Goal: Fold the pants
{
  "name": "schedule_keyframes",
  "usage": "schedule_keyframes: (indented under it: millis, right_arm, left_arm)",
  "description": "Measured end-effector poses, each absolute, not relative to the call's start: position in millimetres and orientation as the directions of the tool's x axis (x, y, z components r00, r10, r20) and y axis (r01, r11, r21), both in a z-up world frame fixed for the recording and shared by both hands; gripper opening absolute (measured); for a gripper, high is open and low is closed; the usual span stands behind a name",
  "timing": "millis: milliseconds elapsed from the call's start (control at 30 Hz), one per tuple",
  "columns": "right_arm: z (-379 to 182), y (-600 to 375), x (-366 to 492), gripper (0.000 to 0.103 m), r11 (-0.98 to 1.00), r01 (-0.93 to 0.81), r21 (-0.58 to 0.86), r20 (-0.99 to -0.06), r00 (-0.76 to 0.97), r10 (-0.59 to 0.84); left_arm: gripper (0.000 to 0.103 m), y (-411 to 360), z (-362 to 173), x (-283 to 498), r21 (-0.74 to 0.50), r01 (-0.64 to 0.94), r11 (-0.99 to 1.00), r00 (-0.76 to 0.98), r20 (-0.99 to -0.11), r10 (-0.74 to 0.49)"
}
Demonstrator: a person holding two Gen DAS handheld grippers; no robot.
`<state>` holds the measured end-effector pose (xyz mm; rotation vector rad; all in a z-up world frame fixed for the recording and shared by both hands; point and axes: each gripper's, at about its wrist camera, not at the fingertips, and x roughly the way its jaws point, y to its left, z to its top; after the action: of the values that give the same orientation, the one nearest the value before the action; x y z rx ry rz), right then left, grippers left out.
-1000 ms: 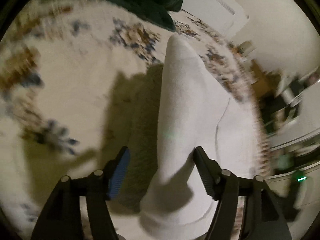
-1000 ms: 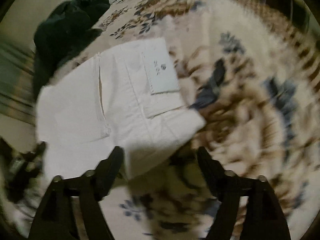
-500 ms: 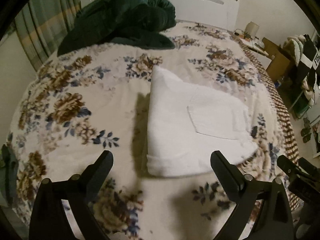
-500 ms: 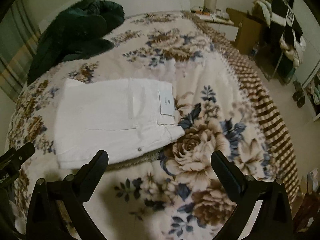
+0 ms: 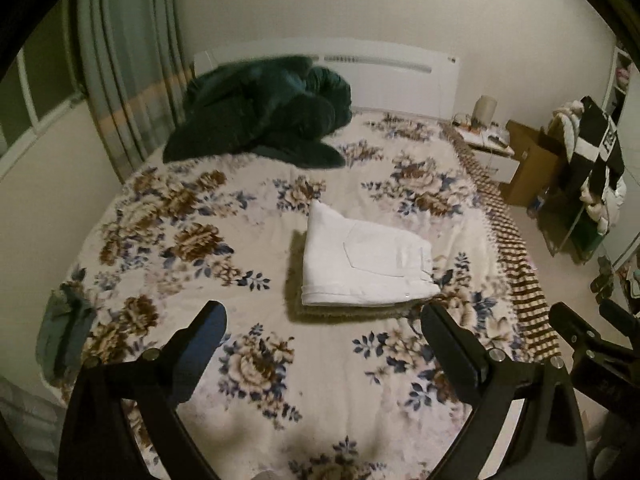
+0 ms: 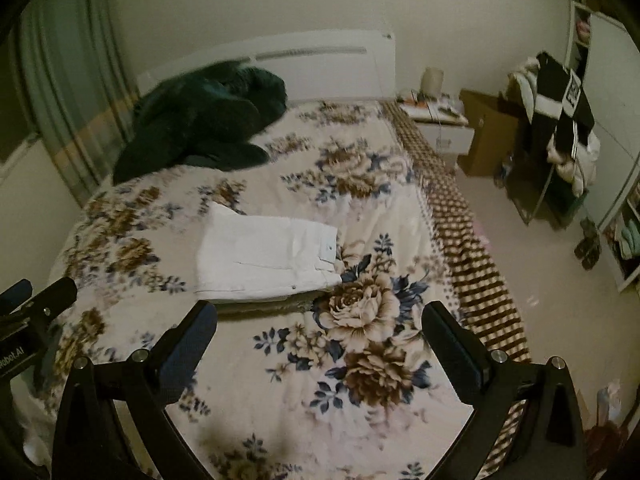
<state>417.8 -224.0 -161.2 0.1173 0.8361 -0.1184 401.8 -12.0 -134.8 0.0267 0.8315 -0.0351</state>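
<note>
The white pants (image 5: 360, 260) lie folded into a compact rectangle in the middle of the bed, back pocket and label facing up. In the right wrist view the same white pants (image 6: 268, 260) rest left of centre. My left gripper (image 5: 322, 316) hangs high above the near part of the bed, jaws wide apart, nothing between them. My right gripper (image 6: 320, 316) is likewise raised and open and holds nothing. Both grippers are well clear of the pants. The right gripper's black body shows at the right edge of the left wrist view.
A floral blanket (image 5: 208, 240) covers the bed. A dark green bundle of fabric (image 5: 264, 116) lies near the white headboard (image 5: 380, 76). Curtains hang at the left. A nightstand (image 6: 440, 128), cardboard box (image 6: 488, 136) and a clothes rack (image 6: 560, 120) stand right of the bed.
Both grippers let go of the pants, opened wide and rose up and back from the bed. The folded pants now lie flat and look smaller and farther away.
</note>
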Motion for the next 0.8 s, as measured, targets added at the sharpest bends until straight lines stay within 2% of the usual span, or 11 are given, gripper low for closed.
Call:
schedule_keyframes:
  millis: [167,400,567,800]
  right_arm:
    - [-100,-216,347,0.103,0.993,0.106,0.050,-0.699,0.714,-0.041]
    - [-33,-209,265,0.103,0.994,0.094,0.047,-0.655,0.754,-0.041]
    - [-2,-205,221,0.103,0.993,0.099,0.057,-0.632,0.774,-0.041]
    - [19,-198,177,0.103,0.993,0.100,0.065,-0.620,0.784,-0.038]
  left_arm:
    - [0.100,-15,-87,337,0.002,0.030,1.000,0.715,-0.699,-0.020]
    - [0.099,-11,-37,284,-0.001,0.015,1.000,0.760,-0.650,-0.012]
    - [0.100,-7,-17,256,0.007,0.014,1.000,0.785,-0.619,-0.007]
    - [0.103,-2,-18,231,-0.001,0.025,1.000,0.793,-0.609,-0.020]
